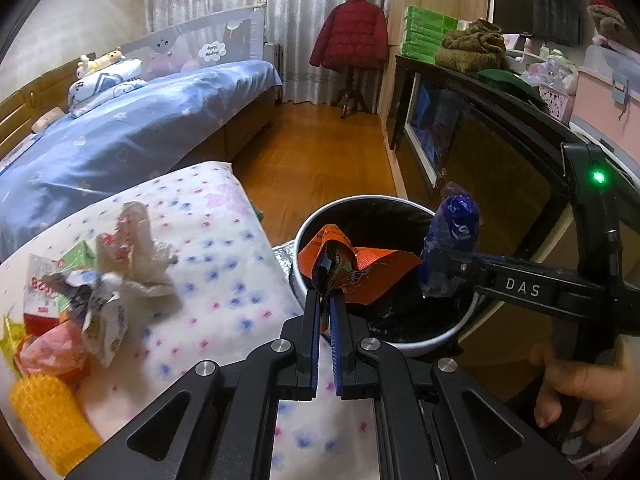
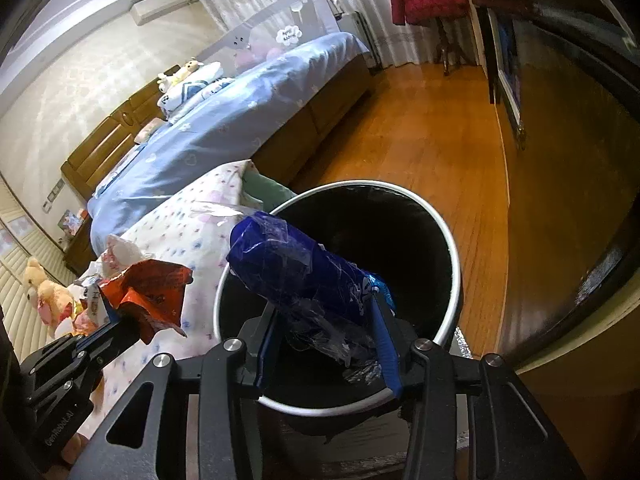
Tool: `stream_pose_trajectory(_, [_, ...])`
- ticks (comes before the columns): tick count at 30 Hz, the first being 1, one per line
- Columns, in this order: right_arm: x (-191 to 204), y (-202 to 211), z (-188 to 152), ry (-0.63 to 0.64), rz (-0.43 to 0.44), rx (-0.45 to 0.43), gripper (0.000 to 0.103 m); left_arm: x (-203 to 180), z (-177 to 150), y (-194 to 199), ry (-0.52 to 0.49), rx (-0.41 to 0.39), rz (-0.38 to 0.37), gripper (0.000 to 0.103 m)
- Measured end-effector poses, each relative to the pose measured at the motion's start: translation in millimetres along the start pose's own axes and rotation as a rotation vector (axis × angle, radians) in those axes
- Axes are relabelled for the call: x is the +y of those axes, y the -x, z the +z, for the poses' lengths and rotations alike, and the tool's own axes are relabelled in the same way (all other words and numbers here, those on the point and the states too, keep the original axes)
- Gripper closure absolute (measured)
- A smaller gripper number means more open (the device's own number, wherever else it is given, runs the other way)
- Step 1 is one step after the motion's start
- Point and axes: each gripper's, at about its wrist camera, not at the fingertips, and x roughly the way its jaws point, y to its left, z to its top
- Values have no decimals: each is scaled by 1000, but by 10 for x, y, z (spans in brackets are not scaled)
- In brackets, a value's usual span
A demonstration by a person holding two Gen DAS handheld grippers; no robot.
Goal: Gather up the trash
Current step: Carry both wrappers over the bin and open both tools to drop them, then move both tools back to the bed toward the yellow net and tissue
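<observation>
My left gripper (image 1: 325, 294) is shut on an orange snack wrapper (image 1: 360, 270), which hangs over the near-left rim of the round bin (image 1: 320, 216) with its black liner. My right gripper (image 2: 326, 312) is shut on a crumpled blue wrapper (image 2: 288, 268) and holds it over the bin's (image 2: 454, 264) open mouth. The left wrist view shows the right gripper (image 1: 440, 268) coming in from the right with the blue wrapper (image 1: 456, 224). The right wrist view shows the left gripper (image 2: 120, 320) at the left with the orange wrapper (image 2: 152, 296).
Several more wrappers and cartons (image 1: 80, 292) lie in a pile on the flowered pillow (image 1: 224, 248) left of the bin. A blue bed (image 1: 132, 136) lies beyond, a dark cabinet (image 1: 500, 152) stands to the right, and a hand (image 1: 580, 384) holds the right gripper's handle.
</observation>
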Motion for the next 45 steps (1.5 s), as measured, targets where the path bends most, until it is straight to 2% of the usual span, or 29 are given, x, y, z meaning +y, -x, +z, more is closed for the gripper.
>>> stream_pose_trajectory(15, [-154, -114, 109, -36, 3, 30, 57, -114, 101, -310, -12, 44, -5, 98])
stream_pose_trajectory(17, [-153, -125, 115, -36, -3, 29, 56, -118, 104, -345, -6, 57, -16, 92])
stream_pose_trajectory(19, [-163, -126, 117, -35, -15, 31, 50, -99, 110, -376, 0, 64, -23, 83])
stream_pose_trajectory(20, [-167, -135, 122, -38, -20, 34, 49, -92, 103, -376, 3, 62, -17, 73])
stream_pose_trajectory(21, [-182, -133, 124, -46, -18, 35, 43, -82, 101, -372, 7, 63, -12, 60])
stream_pose_trajectory(22, [-193, -131, 125, -52, -20, 34, 37, -78, 95, -353, 10, 57, -8, 57])
stream_pose_trajectory(24, [-204, -106, 128, -59, -26, 22, 34, -73, 84, -308, 12, 48, 0, 54])
stream_pose_trajectory(32, [-91, 36, 92, -47, 3, -18, 30, 33, -134, 31, 64, 19, 23, 45])
stream_pose_trajectory(36, [81, 116, 6, -19, 32, -32, 26, 104, -348, 301, 98, -2, 37, 45])
stream_pose_trajectory(45, [441, 169, -255, 16, 96, -20, 24, 216, -802, 837, 157, -24, 88, 44])
